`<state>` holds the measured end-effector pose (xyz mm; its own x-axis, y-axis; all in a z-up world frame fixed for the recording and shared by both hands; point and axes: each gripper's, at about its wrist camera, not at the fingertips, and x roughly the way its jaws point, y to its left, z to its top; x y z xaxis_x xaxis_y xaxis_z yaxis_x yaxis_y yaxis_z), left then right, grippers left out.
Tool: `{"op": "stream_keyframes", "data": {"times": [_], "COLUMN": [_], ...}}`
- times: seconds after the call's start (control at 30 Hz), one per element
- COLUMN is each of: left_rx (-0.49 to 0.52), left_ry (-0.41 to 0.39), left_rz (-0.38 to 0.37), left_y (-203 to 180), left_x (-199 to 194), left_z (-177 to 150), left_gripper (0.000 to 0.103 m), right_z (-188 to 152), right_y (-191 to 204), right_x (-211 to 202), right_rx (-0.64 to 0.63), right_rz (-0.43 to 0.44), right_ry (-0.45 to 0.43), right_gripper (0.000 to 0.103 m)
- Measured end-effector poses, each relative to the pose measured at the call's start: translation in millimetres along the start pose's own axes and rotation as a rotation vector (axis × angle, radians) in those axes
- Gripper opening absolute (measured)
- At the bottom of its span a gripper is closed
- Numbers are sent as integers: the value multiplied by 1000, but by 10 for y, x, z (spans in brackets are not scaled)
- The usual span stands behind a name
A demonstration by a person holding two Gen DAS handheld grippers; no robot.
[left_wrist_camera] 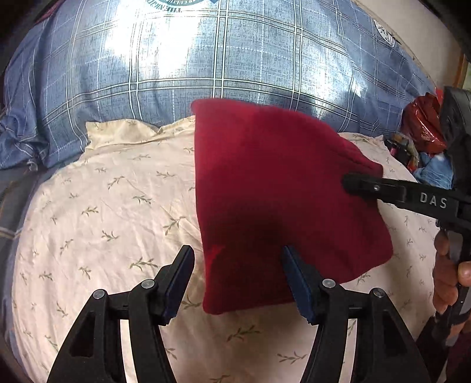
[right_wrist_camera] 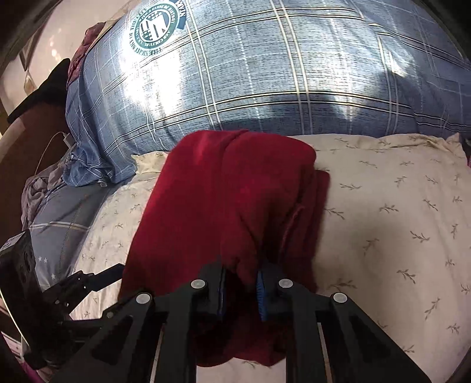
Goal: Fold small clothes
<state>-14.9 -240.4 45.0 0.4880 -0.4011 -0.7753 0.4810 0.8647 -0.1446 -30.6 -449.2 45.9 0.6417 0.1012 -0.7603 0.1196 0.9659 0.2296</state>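
Note:
A folded dark red garment (left_wrist_camera: 279,200) lies on a cream pillow with a leaf print (left_wrist_camera: 112,206). My left gripper (left_wrist_camera: 237,282) is open, its jaws wide apart over the garment's near left corner, holding nothing. My right gripper (right_wrist_camera: 241,290) is shut on a fold of the red garment (right_wrist_camera: 223,206) at its near edge. In the left wrist view the right gripper (left_wrist_camera: 353,181) comes in from the right and pinches the garment's right edge. In the right wrist view the left gripper (right_wrist_camera: 97,277) shows at the lower left, beside the garment.
A blue plaid pillow (left_wrist_camera: 206,59) with a round green emblem (right_wrist_camera: 154,28) lies behind the cream pillow. Red and blue clutter (left_wrist_camera: 424,129) sits at the far right. A white cable (right_wrist_camera: 53,141) and rumpled grey-blue bedding (right_wrist_camera: 59,212) are at the left.

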Motion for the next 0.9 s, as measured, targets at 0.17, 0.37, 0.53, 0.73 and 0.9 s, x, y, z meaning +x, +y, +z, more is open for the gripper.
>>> {"op": "stream_keyframes", "data": {"times": [0.17,0.37,0.53,0.73,0.9], "left_rx": [-4,-8,-26,33,26], "left_ry": [-8,-57,-123,-167,-149], "left_rz": [2,11,-48,1,58], "left_y": [80,47,-51,-229,-142], "left_x": [36,-97,-260,-349,-325], "left_z": [18,35,45,-4,-63], "left_gripper": [62,61,62,65,65], "right_z": [-214,-221,-263,-192,-100], "right_y": [-99,-123,-141,-140,19], "right_x": [32,-401,-730,-648,-547], "right_rx": [-4,40,2,57,25], "right_rz": [-21,45,-99,-90,-93], "right_ry": [9,-120,-214,-180,-173], "right_gripper": [14,41,66,67,66]}}
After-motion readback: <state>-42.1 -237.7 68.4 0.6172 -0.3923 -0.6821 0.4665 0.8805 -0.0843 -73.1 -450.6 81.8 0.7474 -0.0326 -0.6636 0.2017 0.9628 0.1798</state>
